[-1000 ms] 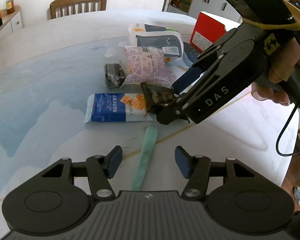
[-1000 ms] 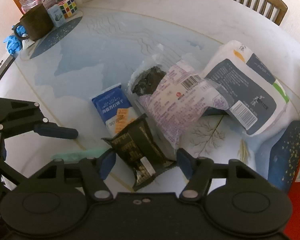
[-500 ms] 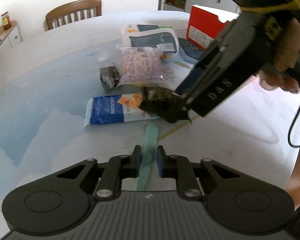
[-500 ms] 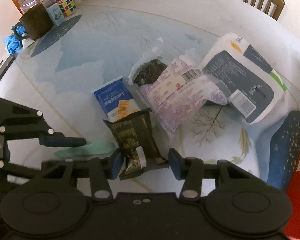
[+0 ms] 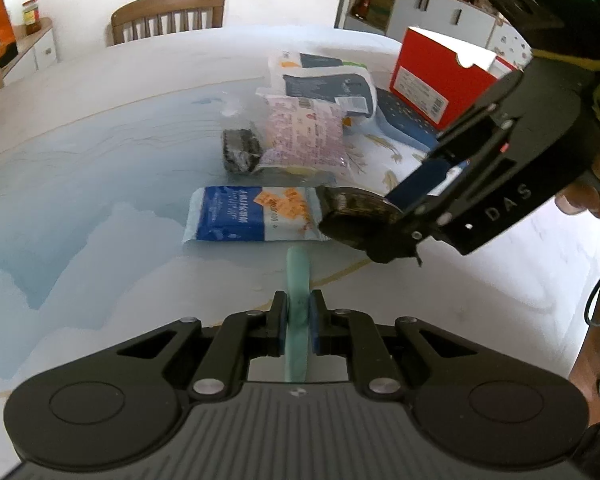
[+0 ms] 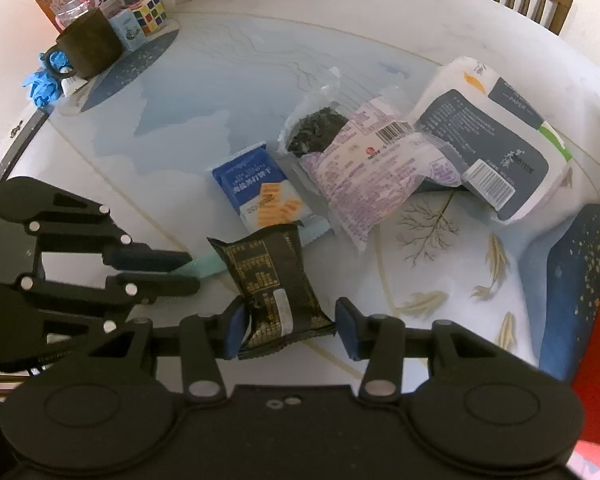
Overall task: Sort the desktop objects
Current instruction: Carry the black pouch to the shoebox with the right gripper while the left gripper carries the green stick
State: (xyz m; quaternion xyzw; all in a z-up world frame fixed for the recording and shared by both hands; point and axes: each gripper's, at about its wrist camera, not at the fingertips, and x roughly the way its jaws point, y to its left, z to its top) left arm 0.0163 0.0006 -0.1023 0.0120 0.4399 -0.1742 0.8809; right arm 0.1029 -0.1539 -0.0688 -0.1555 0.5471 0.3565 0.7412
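My left gripper (image 5: pixel 299 322) is shut on a pale green flat stick (image 5: pixel 298 276), which points forward over the table; the stick's tip shows in the right wrist view (image 6: pixel 208 266). My right gripper (image 6: pixel 290 330) is shut on a black snack packet (image 6: pixel 274 284) with gold print and holds it lifted; the packet also shows in the left wrist view (image 5: pixel 356 216). A blue and white cracker packet (image 5: pixel 252 214) lies flat just beyond the stick, and it also shows in the right wrist view (image 6: pixel 266 200).
A pink-printed bag (image 6: pixel 376 172), a clear bag of dark stuff (image 6: pixel 316 130) and a large tissue pack (image 6: pixel 496 144) lie further back. A red box (image 5: pixel 440 76) stands at the right. A dark mug (image 6: pixel 88 46), cube and jars crowd the far left.
My left gripper went from open to shut on the green stick and raised it. My right gripper closed on the black packet and lifted it off the table.
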